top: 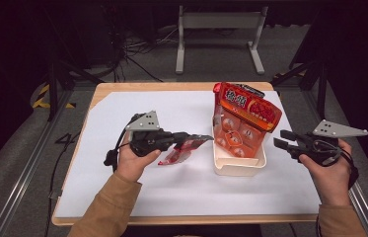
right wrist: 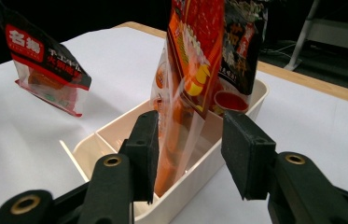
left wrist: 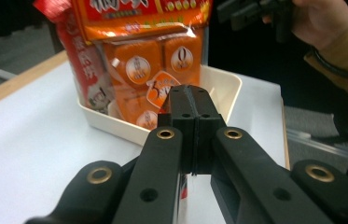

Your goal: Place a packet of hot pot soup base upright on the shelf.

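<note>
Clearly the left tongs [top: 199,138] clamp a small red snack packet [top: 184,148] above the counter [top: 122,197], its print blurred, while the right tongs [top: 281,139] gape beside the tub [top: 238,165].

The small red pouch [right wrist: 45,70] at 10 o'clock in the right gripper view bears white characters 名揚 on a red label. An inner orange packet [left wrist: 181,58] of the big bag [left wrist: 139,46], at 12 o'clock in the left gripper view, shows "0"
</note>
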